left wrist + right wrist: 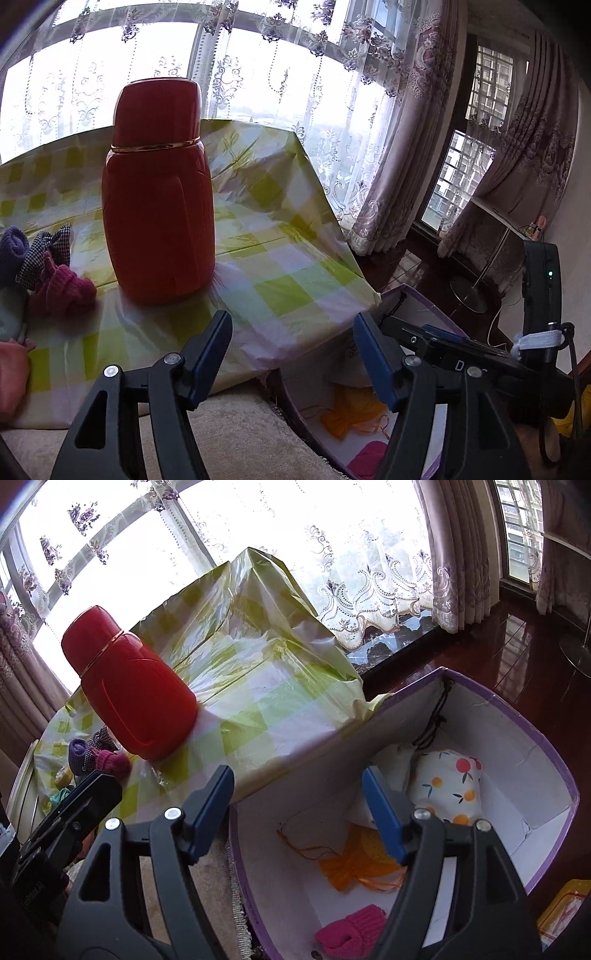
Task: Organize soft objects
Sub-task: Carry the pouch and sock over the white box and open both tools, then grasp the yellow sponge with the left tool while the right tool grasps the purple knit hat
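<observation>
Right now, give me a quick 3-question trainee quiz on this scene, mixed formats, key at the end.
1. True or false: the red flask lies on its side on the checked tablecloth.
2. Multiple choice: which item lies in the purple-edged box? A) orange pouch B) green mug C) metal spoon
3. Fill in: the left claw and the right claw both stand ____, with nothing held.

Key: 1 false, it stands upright. 2 A; a pink knit piece and a fruit-print cushion lie there too. 3 open.
</observation>
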